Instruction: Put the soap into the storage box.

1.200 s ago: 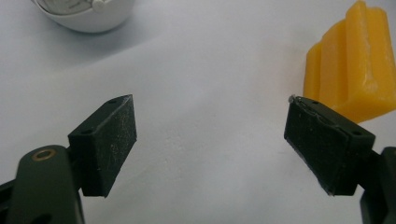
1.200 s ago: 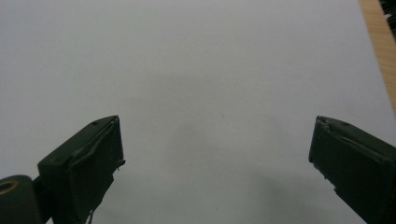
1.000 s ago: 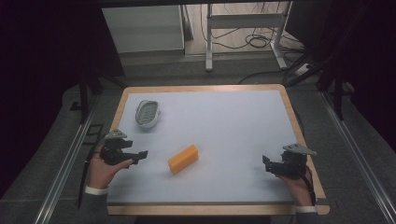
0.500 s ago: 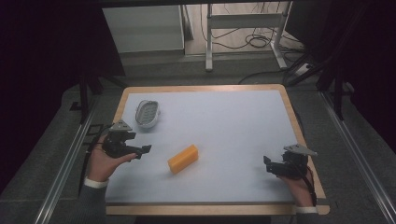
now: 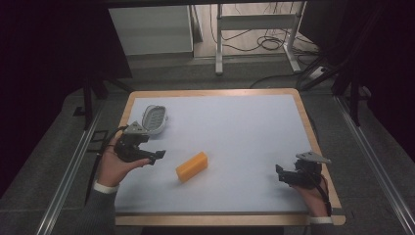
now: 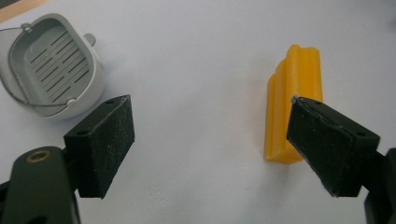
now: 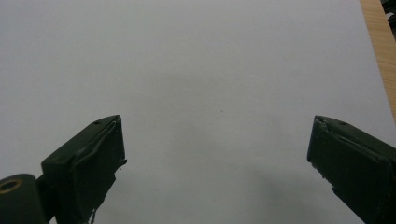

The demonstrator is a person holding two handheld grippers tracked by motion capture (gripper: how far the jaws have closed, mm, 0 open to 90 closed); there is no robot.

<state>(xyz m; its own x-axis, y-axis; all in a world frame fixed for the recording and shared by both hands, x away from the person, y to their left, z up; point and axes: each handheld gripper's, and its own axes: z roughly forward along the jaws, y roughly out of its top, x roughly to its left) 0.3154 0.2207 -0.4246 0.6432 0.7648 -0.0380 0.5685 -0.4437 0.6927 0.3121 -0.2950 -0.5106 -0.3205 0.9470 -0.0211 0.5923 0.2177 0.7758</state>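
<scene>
Just beside left gripper jaws, yellow block.

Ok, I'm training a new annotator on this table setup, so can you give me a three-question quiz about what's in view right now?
1. True or false: the left gripper is clamped on the orange block.
2. Multiple choice: the grey slotted basket lies on the white mat at A) its far left corner, B) its centre, C) its near right corner.
3. Fill in: the right gripper has its jaws ____ over bare mat.

Key
1. False: in the left gripper view the jaws stand wide apart, and the block lies on the mat beyond them.
2. A.
3. Open.
</scene>
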